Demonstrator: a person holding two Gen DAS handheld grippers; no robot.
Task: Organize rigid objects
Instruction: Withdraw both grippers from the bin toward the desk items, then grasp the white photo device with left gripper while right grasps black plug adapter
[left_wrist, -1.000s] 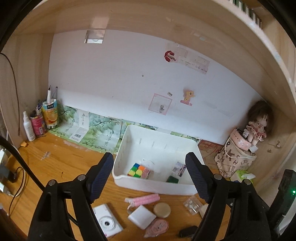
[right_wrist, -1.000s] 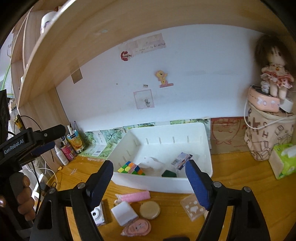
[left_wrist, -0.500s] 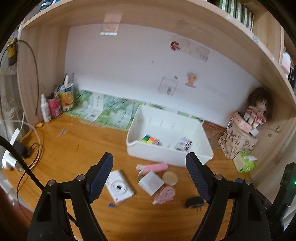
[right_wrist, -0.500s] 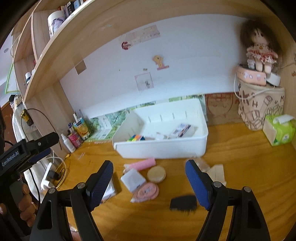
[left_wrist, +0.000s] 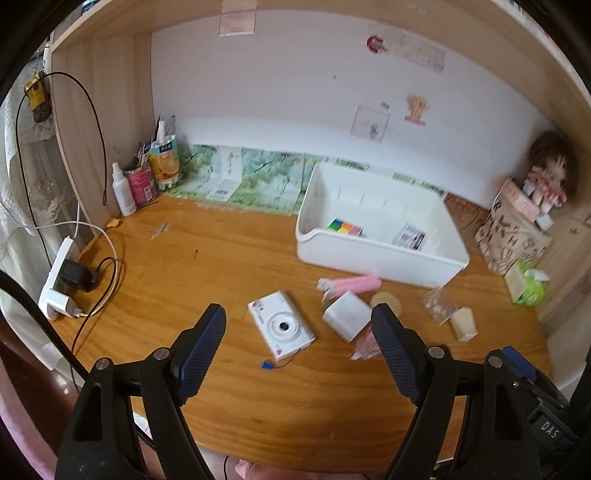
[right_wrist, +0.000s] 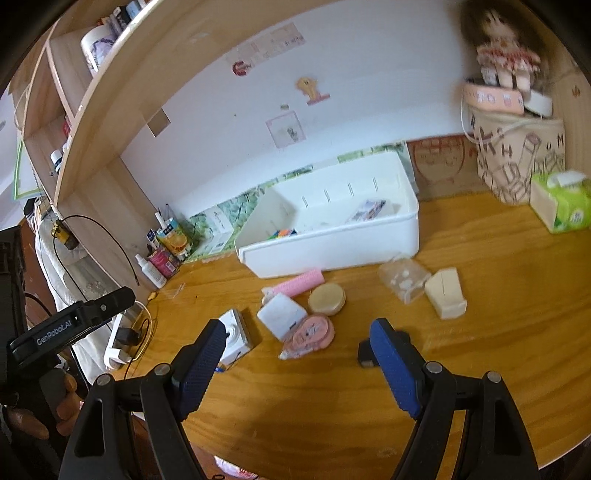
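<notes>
A white bin (left_wrist: 380, 254) (right_wrist: 332, 247) stands at the back of the wooden desk and holds a colour cube (left_wrist: 344, 227) and a small packet (left_wrist: 413, 234). In front of it lie a white camera (left_wrist: 282, 325) (right_wrist: 232, 339), a white square box (left_wrist: 347, 315) (right_wrist: 280, 315), a pink tube (left_wrist: 354, 284) (right_wrist: 299, 282), a round tan compact (right_wrist: 327, 298), a pink tape dispenser (right_wrist: 310, 334), a clear case (right_wrist: 404, 278), a cream block (right_wrist: 445, 293) and a black piece (right_wrist: 365, 352). My left gripper (left_wrist: 297, 350) and right gripper (right_wrist: 295, 360) are open, empty, above the desk's front.
Bottles and cans (left_wrist: 147, 177) stand at the back left by the wooden side panel. A power strip with cables (left_wrist: 62, 284) lies at the left edge. A patterned bag with a doll (right_wrist: 517, 155) and a tissue pack (right_wrist: 561, 203) stand at the right.
Both grippers have pulled back and up from the bin toward the desk's front edge. More of the desk and the loose objects now show. Both stay open.
</notes>
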